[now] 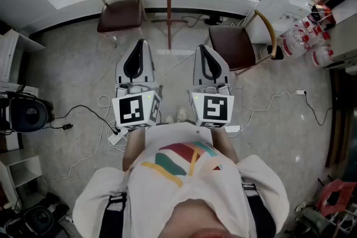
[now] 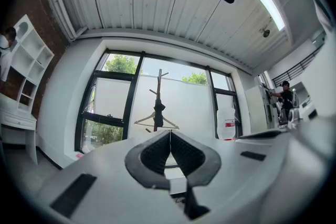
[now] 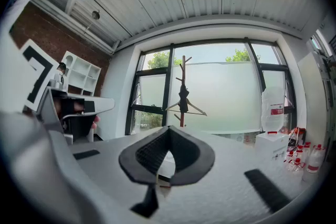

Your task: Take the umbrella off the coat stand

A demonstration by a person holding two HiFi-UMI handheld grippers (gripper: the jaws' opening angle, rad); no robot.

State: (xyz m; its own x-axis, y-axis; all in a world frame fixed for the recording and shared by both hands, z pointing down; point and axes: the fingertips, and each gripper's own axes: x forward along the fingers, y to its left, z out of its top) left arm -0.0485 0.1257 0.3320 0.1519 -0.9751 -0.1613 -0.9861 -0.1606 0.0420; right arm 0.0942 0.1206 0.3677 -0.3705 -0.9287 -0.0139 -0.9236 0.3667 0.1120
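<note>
A thin reddish coat stand (image 1: 168,3) rises in front of the window, straight ahead of me. A dark folded umbrella (image 2: 158,112) hangs on its pole, just above a pale clothes hanger (image 2: 169,124). The right gripper view shows the same umbrella (image 3: 183,99) and hanger (image 3: 195,110) far off. My left gripper (image 1: 140,43) and right gripper (image 1: 201,48) are held side by side close to my chest, well short of the stand. Both point roughly level at the window. The jaws of each meet at the tips with nothing between them.
A brown chair (image 1: 119,11) stands left of the stand and another (image 1: 237,44) to its right. White boxes and bottles (image 1: 312,36) crowd the right side. White shelving (image 1: 14,47) lines the left. Cables and a power strip (image 1: 114,136) lie on the floor by my feet.
</note>
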